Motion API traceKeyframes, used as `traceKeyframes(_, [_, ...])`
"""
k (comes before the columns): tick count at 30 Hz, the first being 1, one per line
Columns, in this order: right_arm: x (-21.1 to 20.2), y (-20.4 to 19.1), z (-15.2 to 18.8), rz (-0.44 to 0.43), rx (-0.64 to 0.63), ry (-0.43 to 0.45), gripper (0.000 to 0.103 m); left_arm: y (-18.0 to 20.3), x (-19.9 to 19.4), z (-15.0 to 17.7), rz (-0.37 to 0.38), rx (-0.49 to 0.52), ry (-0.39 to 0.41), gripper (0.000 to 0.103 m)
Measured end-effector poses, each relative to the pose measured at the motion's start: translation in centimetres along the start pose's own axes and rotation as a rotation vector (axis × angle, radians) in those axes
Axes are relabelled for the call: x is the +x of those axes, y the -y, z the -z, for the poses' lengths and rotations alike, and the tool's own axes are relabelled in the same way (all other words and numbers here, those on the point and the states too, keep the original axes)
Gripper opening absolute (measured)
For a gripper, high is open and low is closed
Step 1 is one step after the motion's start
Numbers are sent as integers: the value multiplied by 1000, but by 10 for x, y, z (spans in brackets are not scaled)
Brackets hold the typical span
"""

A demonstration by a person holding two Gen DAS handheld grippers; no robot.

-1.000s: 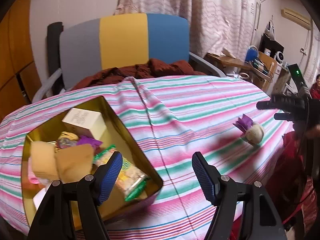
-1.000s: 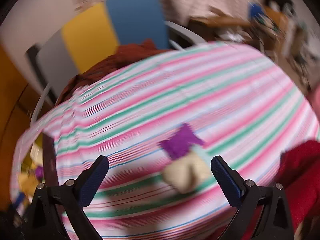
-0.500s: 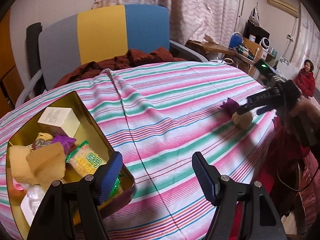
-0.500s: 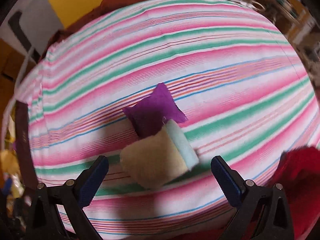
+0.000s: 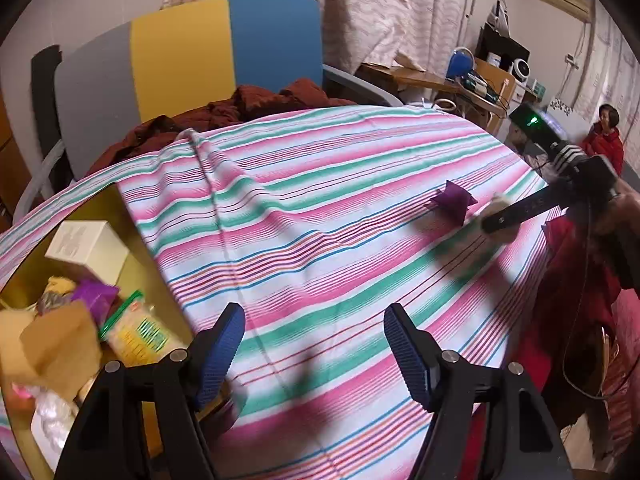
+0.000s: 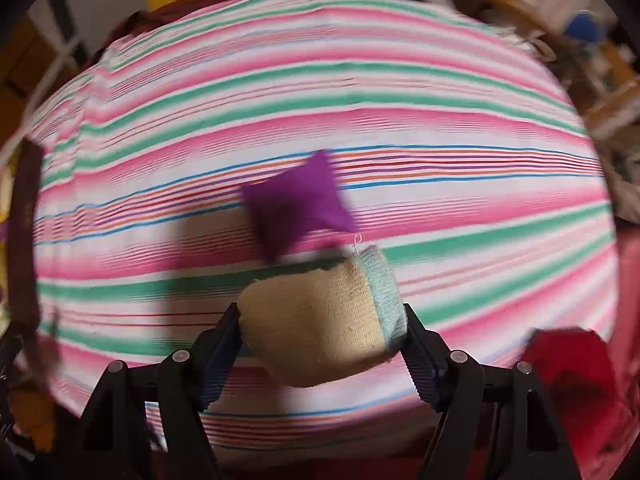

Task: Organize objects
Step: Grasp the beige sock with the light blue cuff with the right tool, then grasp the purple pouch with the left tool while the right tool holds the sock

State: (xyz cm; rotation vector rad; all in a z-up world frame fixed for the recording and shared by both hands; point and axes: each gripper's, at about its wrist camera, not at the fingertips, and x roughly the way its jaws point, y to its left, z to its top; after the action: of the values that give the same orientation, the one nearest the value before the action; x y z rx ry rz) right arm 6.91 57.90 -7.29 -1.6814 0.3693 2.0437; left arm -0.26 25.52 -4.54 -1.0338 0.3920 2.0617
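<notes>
Near the right edge of the striped tablecloth, your right gripper pinched the beige knitted pouch; the gold tin lay far left, beside your empty, wide-open left gripper.

Beige sponge clamped between right hand-held gripper pads, purple beanbag just beyond on striped cloth.
</notes>
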Motion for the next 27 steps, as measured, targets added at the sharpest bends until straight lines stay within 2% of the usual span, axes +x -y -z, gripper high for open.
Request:
traceKeyframes(2, [-3,19,5,18,92,38,75,8,8,-6,-4,10,-2,72])
traceKeyframes(4, [-9,33,8,-55,160,82,75,15,17,-13,12,14,-13,72])
traceKeyframes(7, [-17,48,15,-96,234,140,75,25,30,-23,25,20,-27,72])
traceKeyframes(11, [-24,47,16,-186,322,211,75,49,49,-39,52,82,-34,72])
traceKeyframes(13, [-28,57,20,-259,374,261,75,63,60,-49,70,129,-35,72])
traceKeyframes(20, [-36,73,34,-381,468,368,75,110,96,-78,164,285,-45,72])
traceKeyframes(23, [-30,78,28,-415,490,378,75,124,111,-90,204,317,-64,72])
traceKeyframes(27, [-26,78,26,-459,506,381,75,148,130,-101,236,422,-76,72])
